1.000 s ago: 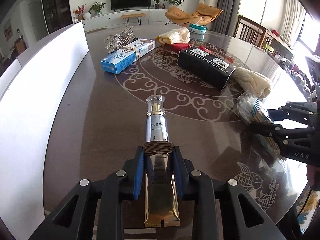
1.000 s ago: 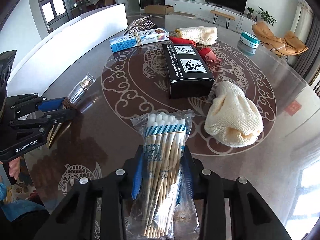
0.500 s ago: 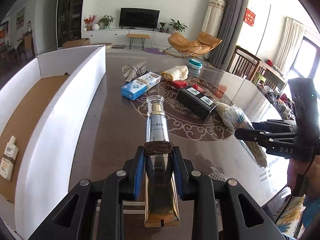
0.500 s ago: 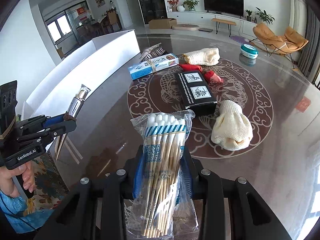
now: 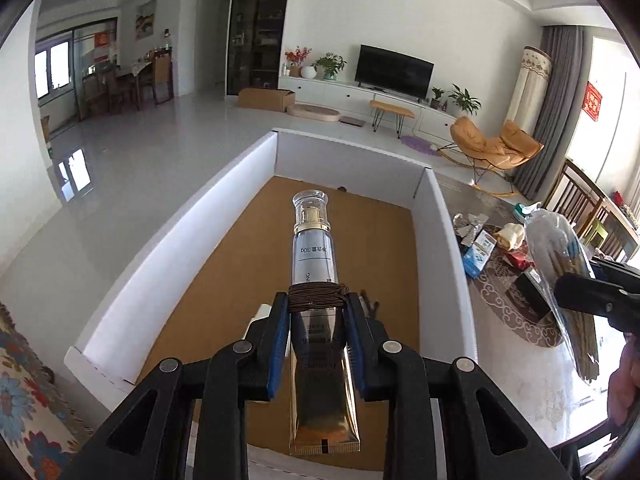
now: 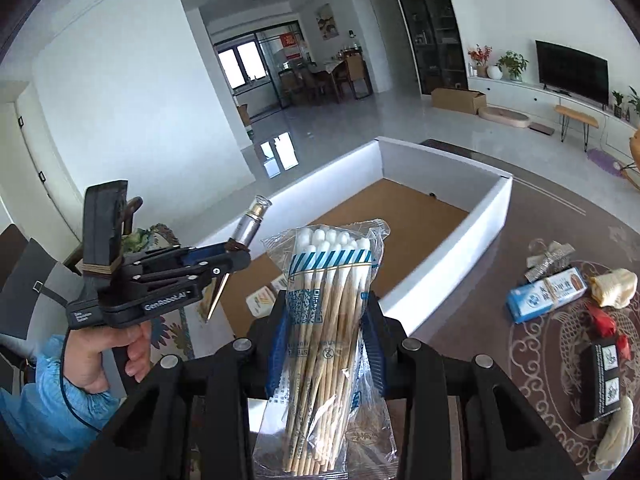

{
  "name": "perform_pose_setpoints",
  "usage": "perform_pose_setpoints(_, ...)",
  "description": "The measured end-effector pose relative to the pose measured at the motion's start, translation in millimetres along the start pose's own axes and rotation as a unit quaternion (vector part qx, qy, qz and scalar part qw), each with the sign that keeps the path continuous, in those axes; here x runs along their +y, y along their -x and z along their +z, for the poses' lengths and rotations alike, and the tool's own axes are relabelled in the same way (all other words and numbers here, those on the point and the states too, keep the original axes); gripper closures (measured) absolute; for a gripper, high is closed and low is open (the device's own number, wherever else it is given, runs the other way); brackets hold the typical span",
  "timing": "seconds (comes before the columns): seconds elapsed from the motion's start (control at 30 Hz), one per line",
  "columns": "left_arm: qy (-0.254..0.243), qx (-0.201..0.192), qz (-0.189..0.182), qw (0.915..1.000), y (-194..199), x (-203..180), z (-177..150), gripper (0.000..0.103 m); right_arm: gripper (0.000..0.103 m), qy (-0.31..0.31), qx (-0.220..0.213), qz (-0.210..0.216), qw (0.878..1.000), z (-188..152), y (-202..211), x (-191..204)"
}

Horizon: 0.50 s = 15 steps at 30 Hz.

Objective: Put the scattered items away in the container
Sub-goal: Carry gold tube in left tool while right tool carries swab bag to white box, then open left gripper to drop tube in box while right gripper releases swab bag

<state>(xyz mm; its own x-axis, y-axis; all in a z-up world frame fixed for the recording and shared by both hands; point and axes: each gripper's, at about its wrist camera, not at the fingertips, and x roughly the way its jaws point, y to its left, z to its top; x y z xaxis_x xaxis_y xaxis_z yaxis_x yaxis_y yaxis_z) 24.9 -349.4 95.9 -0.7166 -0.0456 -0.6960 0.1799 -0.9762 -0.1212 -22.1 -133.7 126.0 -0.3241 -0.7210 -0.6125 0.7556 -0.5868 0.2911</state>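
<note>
Tube [image 5: 316,300] (tool-held) above white box [image 5: 444,240].

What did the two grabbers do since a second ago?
Both swung left from over the table to the white box. The left gripper now holds the cosmetic tube above the box's brown floor; the right gripper brought the cotton swab pack toward it. Both grips stayed shut; the table items stayed put.

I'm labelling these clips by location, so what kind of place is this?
Most likely a home's open-plan living and dining room. A flat-screen TV stands on a low white cabinet, an orange lounge chair sits by the curtains, and a dining table with chairs shows farther back.
</note>
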Motion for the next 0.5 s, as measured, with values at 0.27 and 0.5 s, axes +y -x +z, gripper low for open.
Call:
perform_pose_setpoints(0.27, 0.023, 0.065, 0.034, 0.9970, -47, 51, -14, 0.076, 0.068, 0.017, 0.057, 0.019, 0.998, 8, -113, 46)
perform_pose_setpoints(0.5, 0.034, 0.098, 0.052, 0.9933, -67, 58, -25, 0.074, 0.059, 0.034, 0.107, 0.000, 0.994, -14, -168, 41)
